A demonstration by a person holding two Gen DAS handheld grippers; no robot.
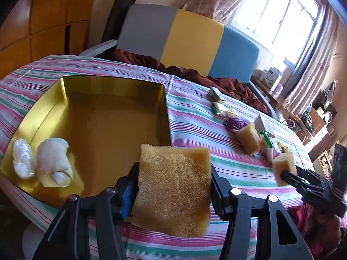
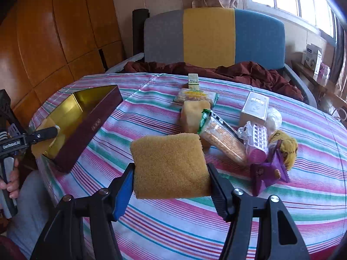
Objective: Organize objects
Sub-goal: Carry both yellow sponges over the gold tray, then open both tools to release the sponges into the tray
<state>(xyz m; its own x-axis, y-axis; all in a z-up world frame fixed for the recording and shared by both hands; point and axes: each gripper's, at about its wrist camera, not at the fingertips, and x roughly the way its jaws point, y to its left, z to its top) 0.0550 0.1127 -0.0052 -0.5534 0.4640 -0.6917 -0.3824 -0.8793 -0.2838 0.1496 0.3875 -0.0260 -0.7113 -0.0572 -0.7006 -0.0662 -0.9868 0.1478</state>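
Each camera sits behind its own gripper, angled down along the fingers, close above the striped tablecloth (image 1: 216,130). The left wrist view faces the gold box (image 1: 104,117) at near range. The right wrist view faces the clutter at table centre. Both views share the box (image 2: 86,125), the tricolour chair (image 2: 212,36) and the window

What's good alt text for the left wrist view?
The left gripper clamps a tan sponge at the edge of an open gold-lined box holding two wrapped rolls on a striped tablecloth. At right, the right gripper holds another sponge.
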